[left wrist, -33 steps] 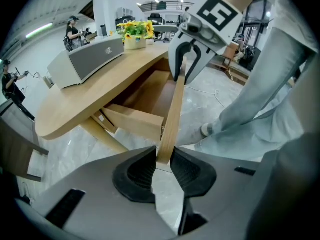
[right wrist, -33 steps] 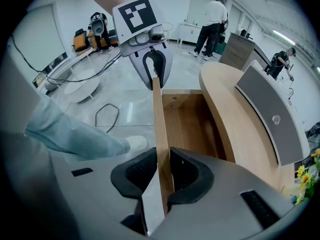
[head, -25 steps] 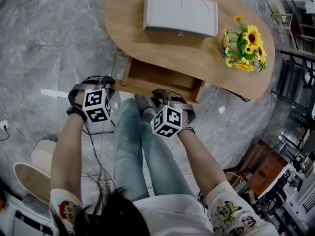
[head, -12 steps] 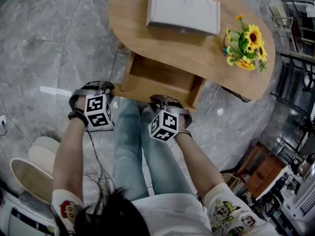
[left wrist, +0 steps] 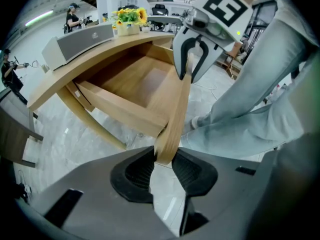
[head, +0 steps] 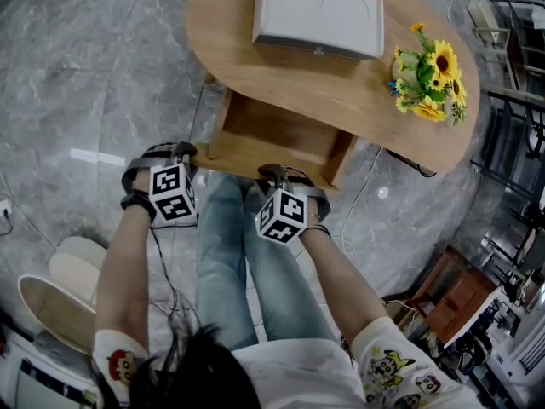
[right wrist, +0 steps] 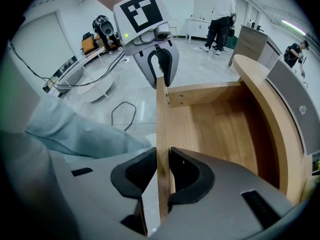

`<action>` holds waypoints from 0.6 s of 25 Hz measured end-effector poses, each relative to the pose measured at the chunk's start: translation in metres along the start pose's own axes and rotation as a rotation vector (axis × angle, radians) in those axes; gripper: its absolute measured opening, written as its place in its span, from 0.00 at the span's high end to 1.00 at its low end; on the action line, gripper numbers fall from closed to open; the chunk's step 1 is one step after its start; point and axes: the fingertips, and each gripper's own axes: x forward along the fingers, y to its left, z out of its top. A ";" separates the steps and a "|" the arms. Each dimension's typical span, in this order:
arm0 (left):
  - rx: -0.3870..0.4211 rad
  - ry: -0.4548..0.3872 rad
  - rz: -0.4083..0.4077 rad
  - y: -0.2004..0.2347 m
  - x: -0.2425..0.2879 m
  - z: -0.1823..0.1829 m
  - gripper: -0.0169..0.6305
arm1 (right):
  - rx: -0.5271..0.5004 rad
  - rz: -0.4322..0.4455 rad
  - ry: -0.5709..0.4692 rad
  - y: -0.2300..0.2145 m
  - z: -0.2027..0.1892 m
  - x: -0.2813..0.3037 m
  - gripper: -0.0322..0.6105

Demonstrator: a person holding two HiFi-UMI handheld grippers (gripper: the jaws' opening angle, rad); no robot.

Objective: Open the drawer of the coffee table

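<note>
Quick status from my end. The light wooden drawer (head: 277, 126) is sticking well out from under the oval light-wood coffee table (head: 341, 92), toward the person's knees, and its inside looks bare wood in both gripper views.

Both grippers point steeply down at the drawer's thin wooden front board (head: 232, 162). The left gripper (head: 176, 150) sits on its left end and the right gripper (head: 279, 174) on its right end, with the marker cubes facing up at the head camera.

In the right gripper view, the right gripper (right wrist: 162, 170) is clamped on the front board (right wrist: 161, 129), with both black ribbed pads flat against the wood.

In the left gripper view, the left gripper (left wrist: 163, 160) has its jaws opening. The board's end (left wrist: 172, 126) is between the pads, but they look slack on it, with floor showing in the gap just below.

On the tabletop there's a flat grey rectangular box (head: 317, 15), and a bunch of yellow sunflowers (head: 426, 77) sits near the right end. Blue jeans-clad legs (head: 230, 262) are right below the drawer, over a grey marble floor (head: 77, 75).
</note>
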 end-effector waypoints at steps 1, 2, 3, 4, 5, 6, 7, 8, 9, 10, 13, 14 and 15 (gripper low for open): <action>0.000 0.003 0.000 -0.001 0.001 0.000 0.82 | 0.002 0.007 -0.002 0.001 0.000 0.001 0.84; -0.001 0.005 0.001 -0.001 0.002 0.000 0.82 | 0.004 0.011 -0.005 0.001 0.000 0.001 0.84; -0.004 0.005 0.004 -0.001 0.002 0.000 0.82 | 0.008 0.014 -0.008 0.001 0.000 0.001 0.84; -0.011 0.005 0.008 0.000 0.002 0.000 0.82 | 0.014 0.016 -0.012 0.000 0.000 0.001 0.83; -0.022 0.005 0.012 0.000 0.002 0.000 0.82 | 0.020 0.017 -0.015 0.000 0.000 0.002 0.83; -0.036 0.008 0.018 0.000 0.002 -0.001 0.82 | 0.028 0.018 -0.018 0.000 0.000 0.001 0.83; -0.050 0.010 0.025 0.000 0.001 -0.001 0.82 | 0.037 0.019 -0.020 -0.001 0.000 0.001 0.83; -0.061 0.010 0.033 0.000 0.000 -0.002 0.82 | 0.048 0.021 -0.025 -0.001 0.000 0.000 0.83; -0.070 0.010 0.042 -0.001 -0.001 -0.003 0.82 | 0.059 0.025 -0.031 -0.001 0.001 -0.001 0.83; -0.074 0.010 0.051 -0.001 -0.003 -0.003 0.82 | 0.069 0.029 -0.039 -0.001 0.001 -0.003 0.83; -0.083 0.009 0.077 -0.003 -0.012 -0.006 0.82 | 0.082 0.035 -0.057 0.000 0.000 -0.010 0.83; -0.094 0.006 0.091 -0.003 -0.017 -0.006 0.82 | 0.082 0.032 -0.064 0.000 -0.001 -0.015 0.83; -0.121 -0.002 0.109 -0.003 -0.023 -0.005 0.82 | 0.083 0.025 -0.073 -0.001 -0.001 -0.020 0.83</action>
